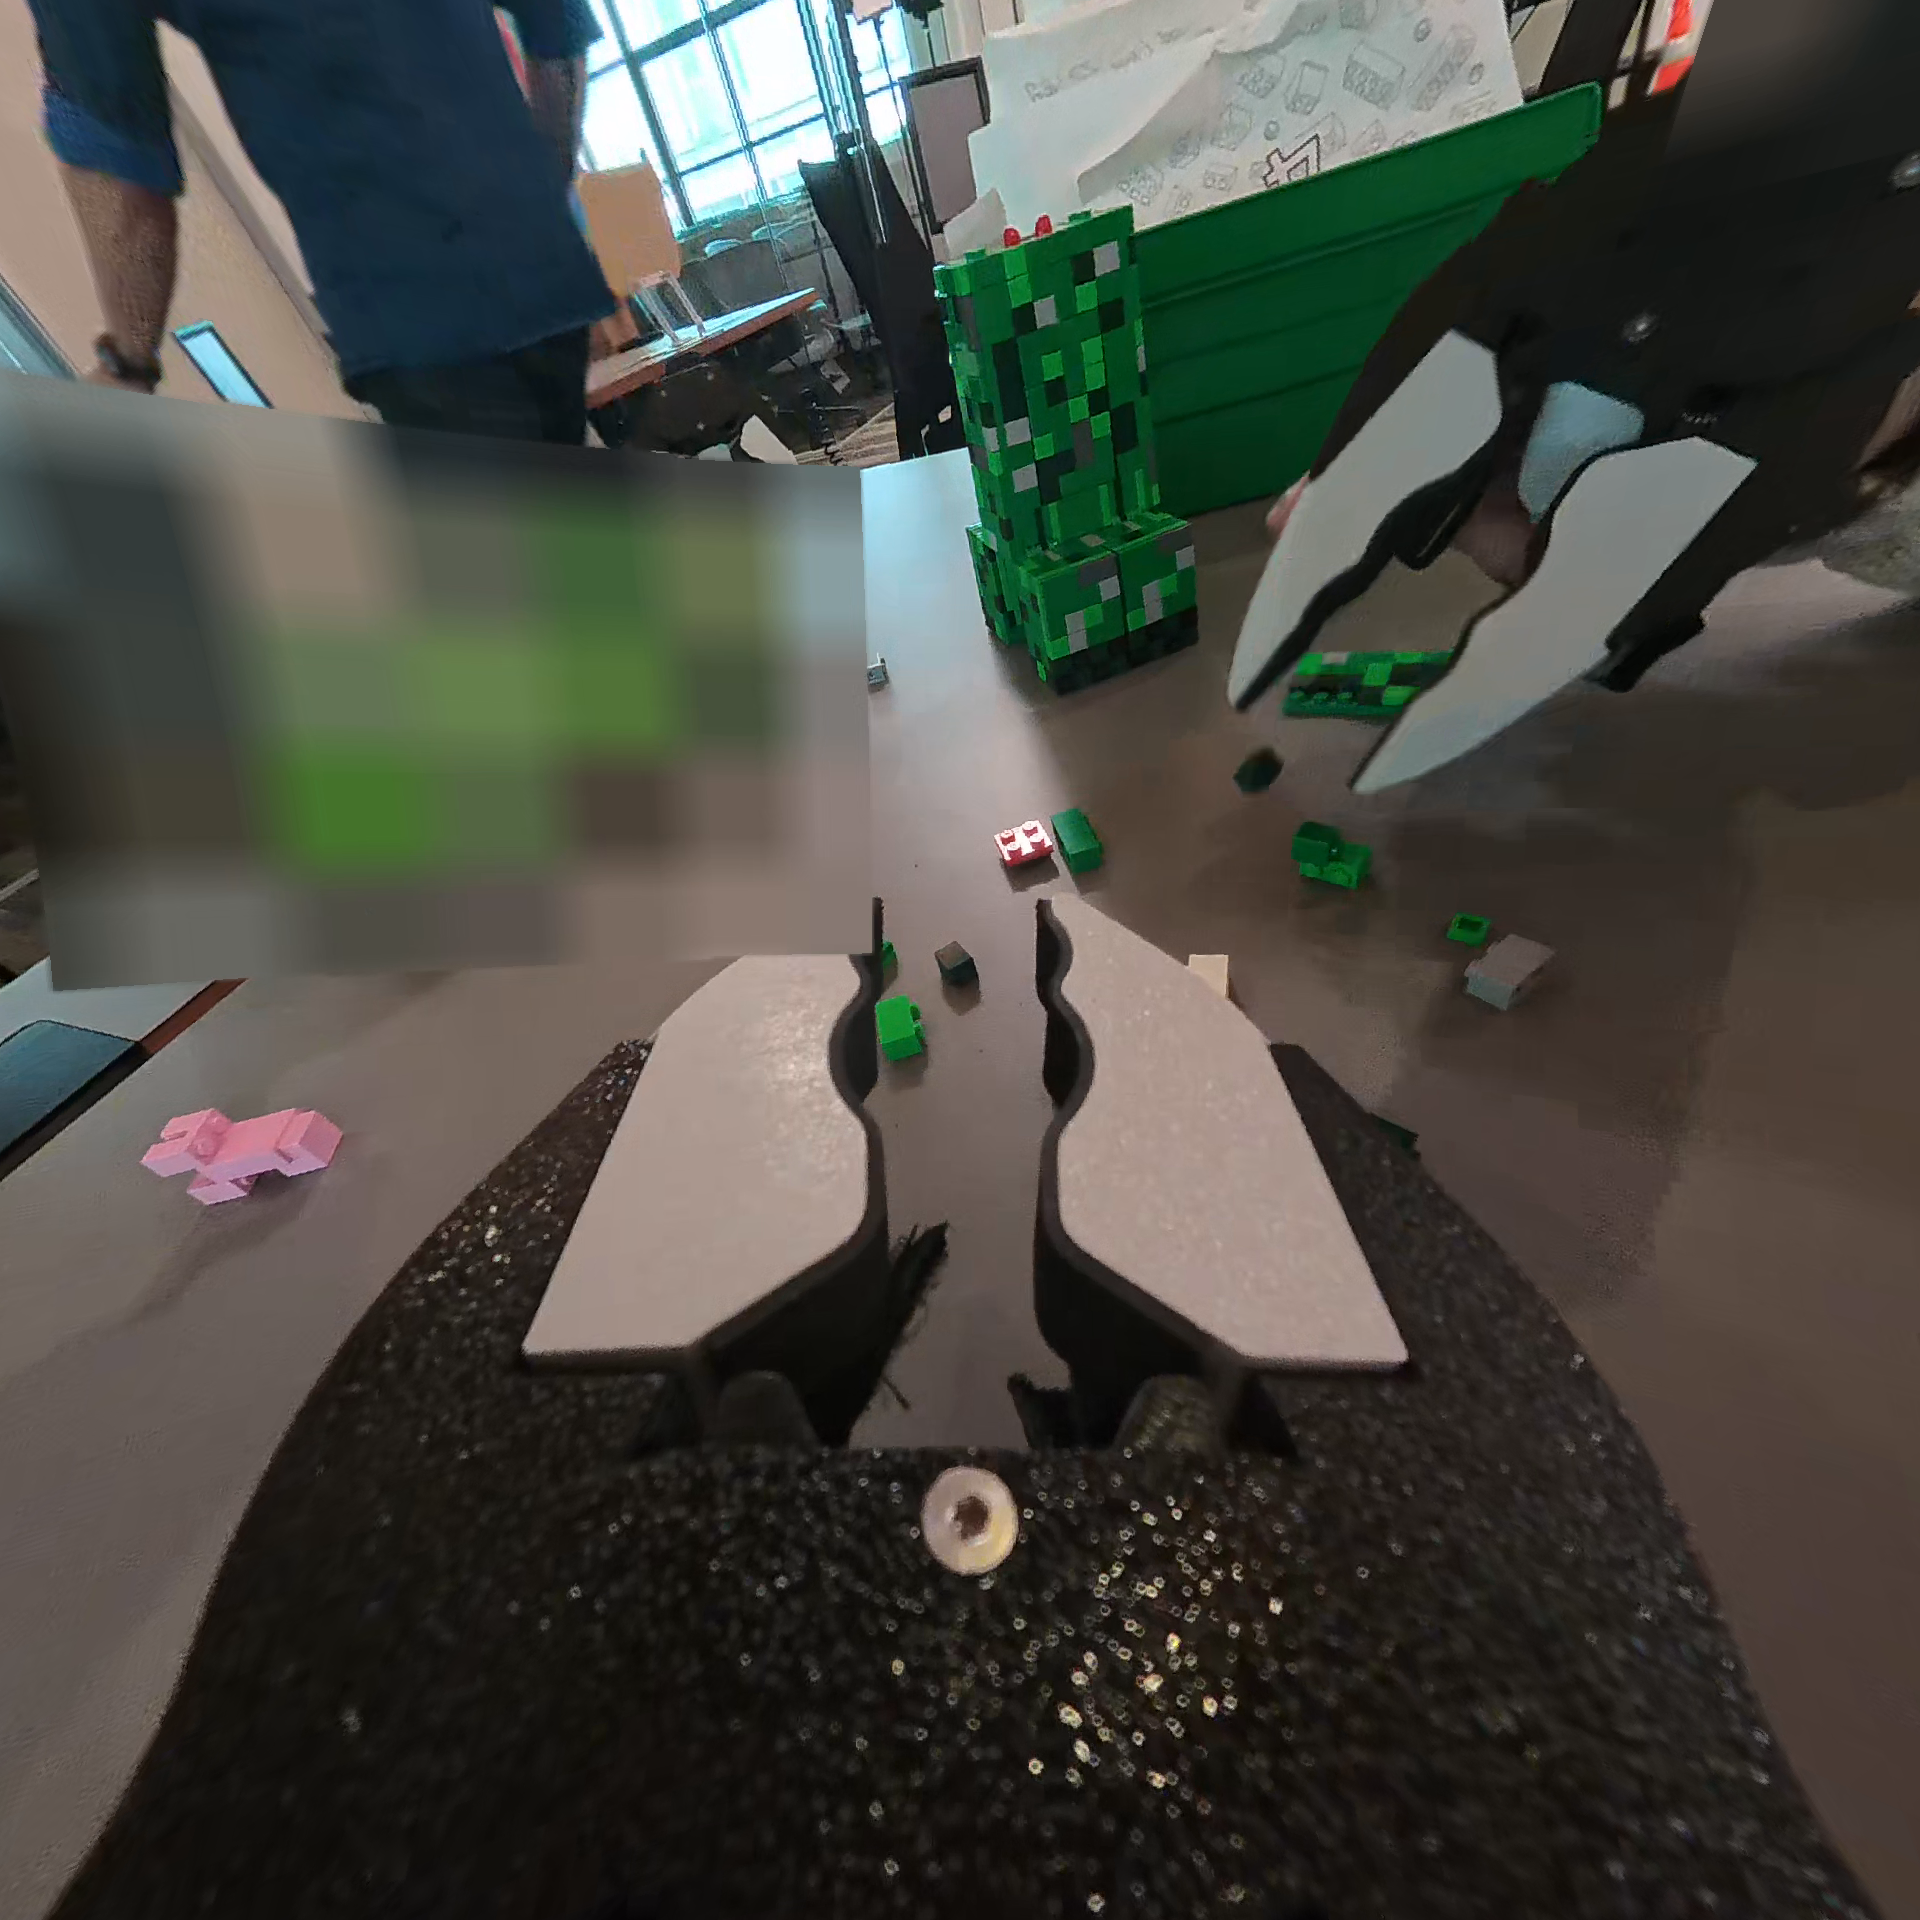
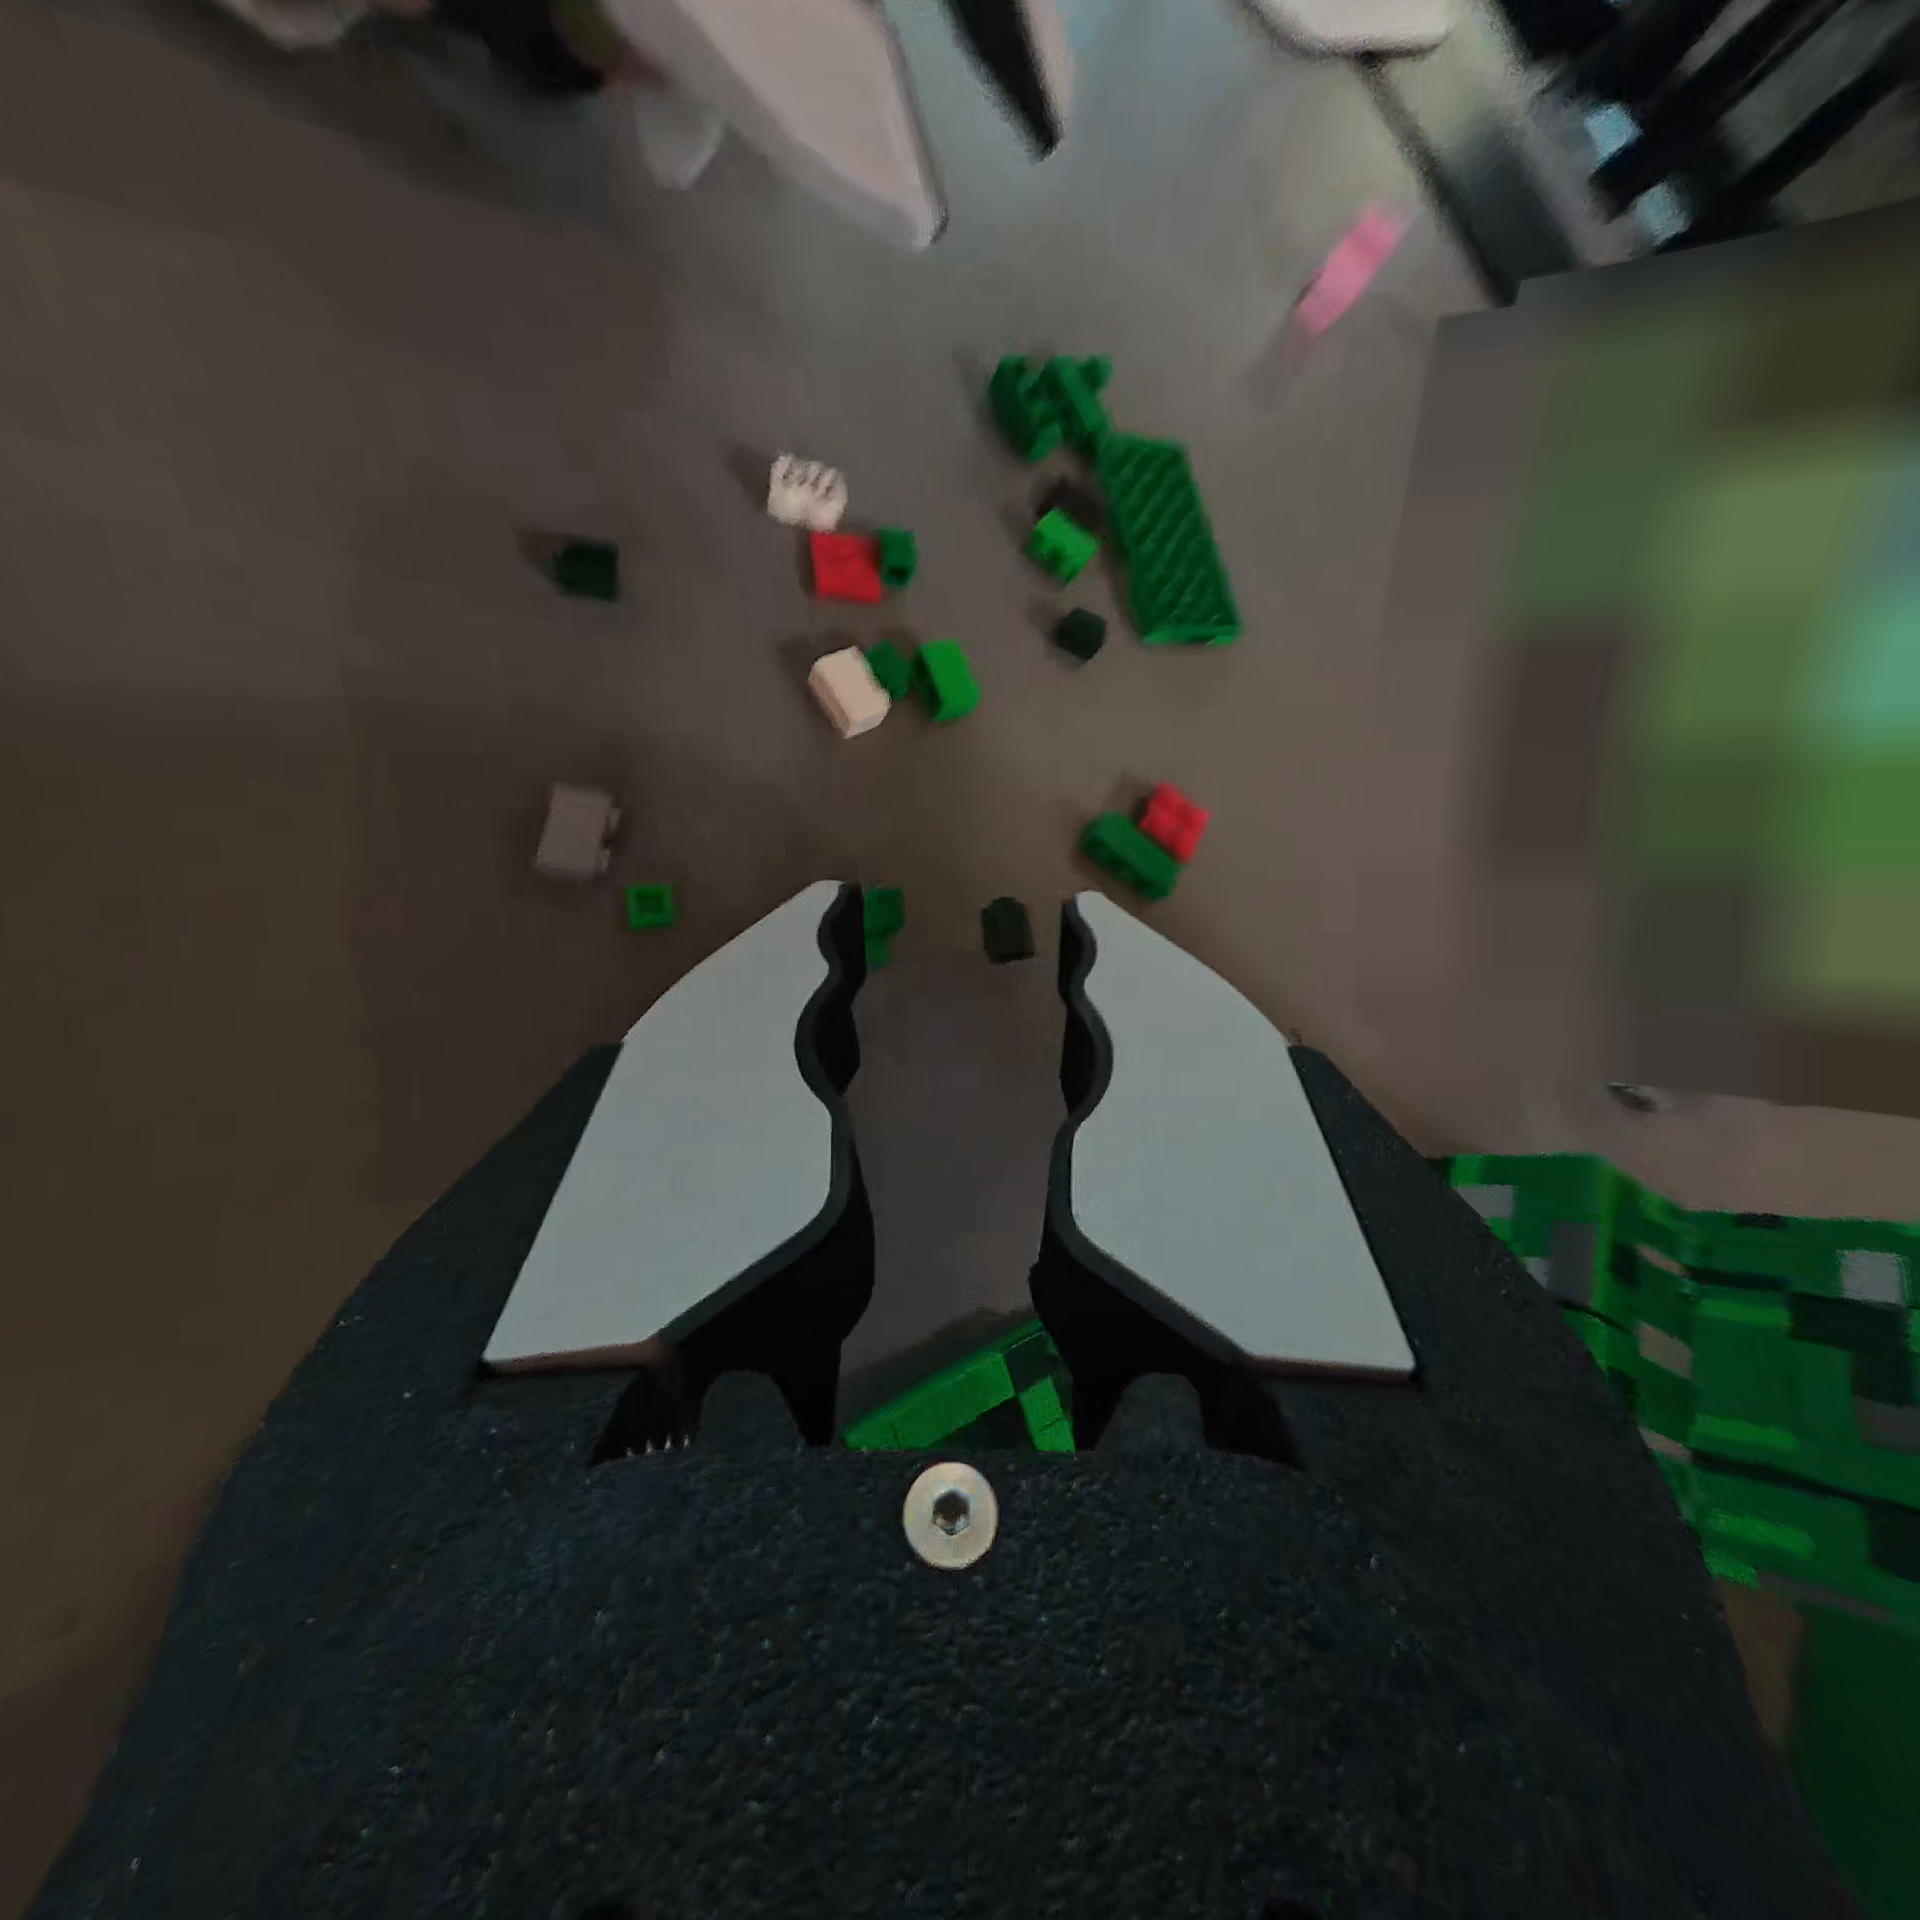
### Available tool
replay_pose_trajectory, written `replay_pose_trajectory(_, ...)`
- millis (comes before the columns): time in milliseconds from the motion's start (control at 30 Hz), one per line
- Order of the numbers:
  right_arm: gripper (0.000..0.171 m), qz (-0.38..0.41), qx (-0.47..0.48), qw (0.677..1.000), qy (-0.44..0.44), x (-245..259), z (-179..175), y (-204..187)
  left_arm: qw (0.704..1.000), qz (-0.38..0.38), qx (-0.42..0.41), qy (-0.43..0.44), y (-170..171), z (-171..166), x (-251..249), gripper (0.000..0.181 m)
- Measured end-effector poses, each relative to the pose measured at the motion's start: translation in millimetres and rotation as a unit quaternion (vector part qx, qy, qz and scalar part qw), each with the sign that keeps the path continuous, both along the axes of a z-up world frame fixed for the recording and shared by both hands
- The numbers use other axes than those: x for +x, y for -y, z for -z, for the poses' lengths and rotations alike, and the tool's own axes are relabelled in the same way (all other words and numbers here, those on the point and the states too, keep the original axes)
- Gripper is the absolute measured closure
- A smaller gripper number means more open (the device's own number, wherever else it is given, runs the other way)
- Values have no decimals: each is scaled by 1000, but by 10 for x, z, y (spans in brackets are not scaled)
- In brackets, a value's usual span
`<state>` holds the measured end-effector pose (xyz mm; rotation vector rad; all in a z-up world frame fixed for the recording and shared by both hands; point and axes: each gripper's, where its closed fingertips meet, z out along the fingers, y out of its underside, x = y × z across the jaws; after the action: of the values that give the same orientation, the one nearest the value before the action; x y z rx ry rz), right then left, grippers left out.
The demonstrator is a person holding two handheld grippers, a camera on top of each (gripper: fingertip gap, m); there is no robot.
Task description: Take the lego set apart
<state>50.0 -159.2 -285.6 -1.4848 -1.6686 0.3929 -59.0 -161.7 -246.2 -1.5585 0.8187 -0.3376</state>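
A tall green pixel-pattern lego figure stands upright at the back of the grey table. Its body also shows blurred at the right edge of the right wrist view. My left gripper is open and empty, low over the table, with small green bricks between its fingertips. My right gripper is open and empty above scattered loose bricks; in the left wrist view it hovers over a flat green plate piece. A studded green plate lies among the bricks.
Loose green, red, grey and tan bricks litter the table. A pink lego piece lies at the left. A green bin with paper sheets stands behind the figure. A person stands beyond the table. One gripper's finger ends stand about 12 cm off the other's. It is some 10 cm from my left tips to the studded green plate.
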Motion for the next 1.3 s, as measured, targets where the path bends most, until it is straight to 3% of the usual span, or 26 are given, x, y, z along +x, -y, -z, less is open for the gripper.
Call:
replay_pose_trajectory(200, 142, 147, 88, 974, -146, 137, -260, -353, 1000, 1, 7, -9, -14, 8, 10, 155)
replay_pose_trajectory(300, 149, 177, 131, 959, -180, 204, -348, -430, 1000, 3, 9, -19, -10, 24, 27, 155)
replay_pose_trajectory(433, 150, 184, 159, 948, -204, 245, -461, -438, 999, 1, 19, -38, -7, 47, 48, 156)
replay_pose_trajectory(733, 150, 208, 99, 940, -250, 317, -479, -557, 997, -2, 45, -61, 17, 56, 70, 156)
replay_pose_trajectory(1300, 153, 199, 126, 946, -223, 228, -422, -621, 997, -6, 59, -58, 6, 24, 44, 158)
